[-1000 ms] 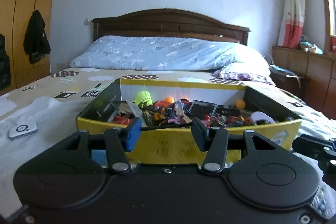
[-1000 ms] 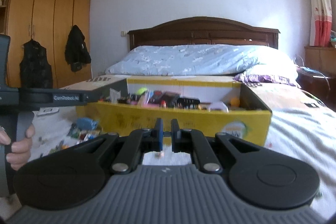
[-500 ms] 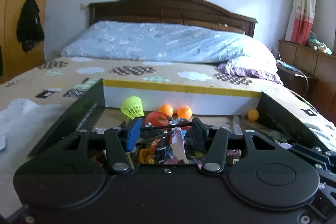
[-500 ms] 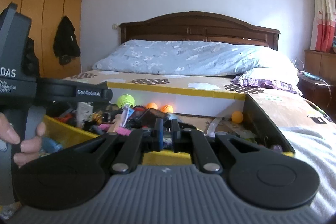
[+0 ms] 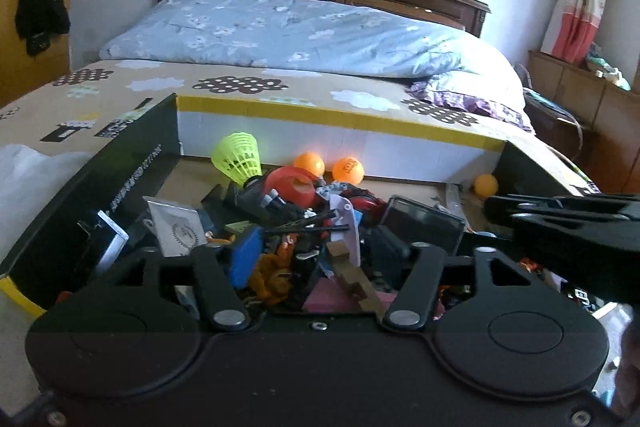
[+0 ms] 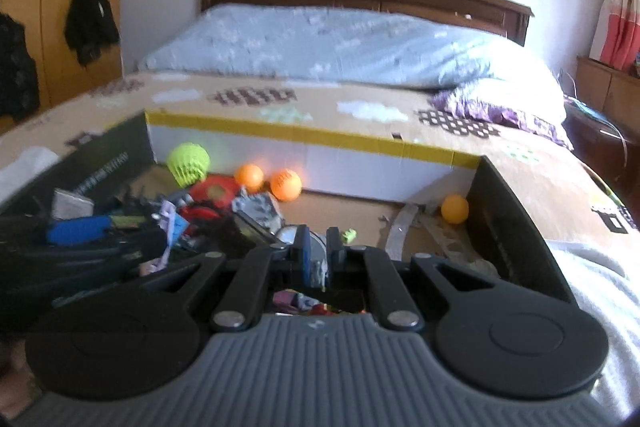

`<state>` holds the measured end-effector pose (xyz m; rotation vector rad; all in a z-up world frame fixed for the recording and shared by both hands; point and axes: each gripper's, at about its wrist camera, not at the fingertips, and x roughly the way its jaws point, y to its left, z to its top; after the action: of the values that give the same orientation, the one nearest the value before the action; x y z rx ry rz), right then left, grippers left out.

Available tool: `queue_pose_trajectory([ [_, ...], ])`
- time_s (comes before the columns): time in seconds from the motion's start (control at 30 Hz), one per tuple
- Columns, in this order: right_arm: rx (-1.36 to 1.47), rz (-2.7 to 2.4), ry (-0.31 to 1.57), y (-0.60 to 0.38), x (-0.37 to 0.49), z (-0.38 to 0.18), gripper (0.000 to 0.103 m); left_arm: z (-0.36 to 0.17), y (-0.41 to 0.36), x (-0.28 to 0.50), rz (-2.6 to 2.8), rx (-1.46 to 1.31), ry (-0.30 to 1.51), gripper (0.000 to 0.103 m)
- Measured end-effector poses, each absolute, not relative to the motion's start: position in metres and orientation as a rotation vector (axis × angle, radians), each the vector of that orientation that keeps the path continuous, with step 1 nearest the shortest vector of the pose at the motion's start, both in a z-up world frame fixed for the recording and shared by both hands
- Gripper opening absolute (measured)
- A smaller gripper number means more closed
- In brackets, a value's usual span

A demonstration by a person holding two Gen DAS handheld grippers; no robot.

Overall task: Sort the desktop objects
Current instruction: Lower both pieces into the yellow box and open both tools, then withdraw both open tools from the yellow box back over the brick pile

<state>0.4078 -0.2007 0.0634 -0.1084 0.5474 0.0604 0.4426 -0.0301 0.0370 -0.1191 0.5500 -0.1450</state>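
As before, tools [image 5: 320, 251] nearer (box [image 5: 336, 131])

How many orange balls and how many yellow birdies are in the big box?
Small round orange table-tennis balls: 3
Neon yellow plastic shuttlecock: 1
Total: 4

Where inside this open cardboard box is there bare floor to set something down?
Bare brown floor lies on the right of the yellow-rimmed cardboard box, between the two orange ping-pong balls by the back wall and the lone orange ball in the far right corner. The pile of mixed small objects crowds the left and near side.
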Motion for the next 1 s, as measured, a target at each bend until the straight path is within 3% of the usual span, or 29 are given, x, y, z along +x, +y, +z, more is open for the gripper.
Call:
queue_pose_trajectory([
  [0.03, -0.113, 0.058, 0.560, -0.200, 0.410, 0.063, 0.044, 0.037, -0.028, 0.443, -0.158, -0.134, 0.559, 0.075],
  [0.1, -0.106, 0.066, 0.590, -0.201, 0.416, 0.062, 0.068, 0.035, -0.023, 0.444, -0.161, -0.180, 0.585, 0.077],
  [0.13, -0.104, 0.059, 0.595, -0.201, 0.417, 0.062, 0.073, 0.034, -0.019, 0.446, -0.165, -0.207, 0.599, 0.078],
  [0.27, -0.104, 0.064, 0.587, -0.202, 0.415, 0.063, 0.079, 0.033, -0.014, 0.446, -0.178, -0.243, 0.613, 0.078],
  [0.8, -0.111, 0.054, 0.625, -0.204, 0.413, 0.062, 0.084, 0.042, -0.010, 0.433, -0.221, -0.287, 0.625, 0.086],
  [1.0, -0.086, 0.063, 0.632, -0.212, 0.399, 0.068, 0.093, 0.071, -0.017, 0.402, -0.221, -0.215, 0.505, 0.088],
])
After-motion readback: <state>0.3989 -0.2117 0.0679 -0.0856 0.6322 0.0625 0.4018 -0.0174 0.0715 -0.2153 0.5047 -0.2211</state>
